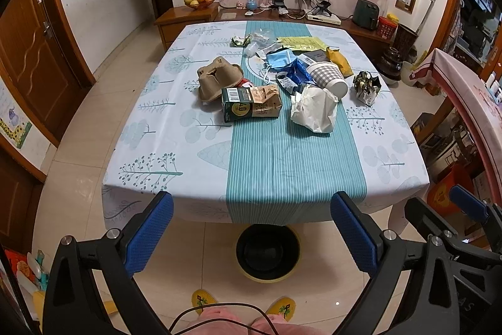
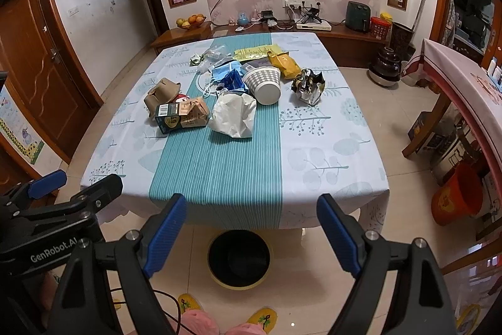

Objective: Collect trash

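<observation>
I had both tools short of the table's near edge, nothing collected yet: my left gripper gaped wide and empty, and my right gripper stood just as wide, holding nothing. Ahead of both, left to right, lay the pulp cup tray, the green carton, the crumpled white paper and the checked cup, with the black bin on the floor just below the fingers. I judged the next move was reaching forward over the cloth for the nearest piece.

The bin at lower centre is lying partly hidden under the table edge. A red item is peeking out behind the carton, unidentifiable. The yellow slippers are being cropped by the bottom edge.
</observation>
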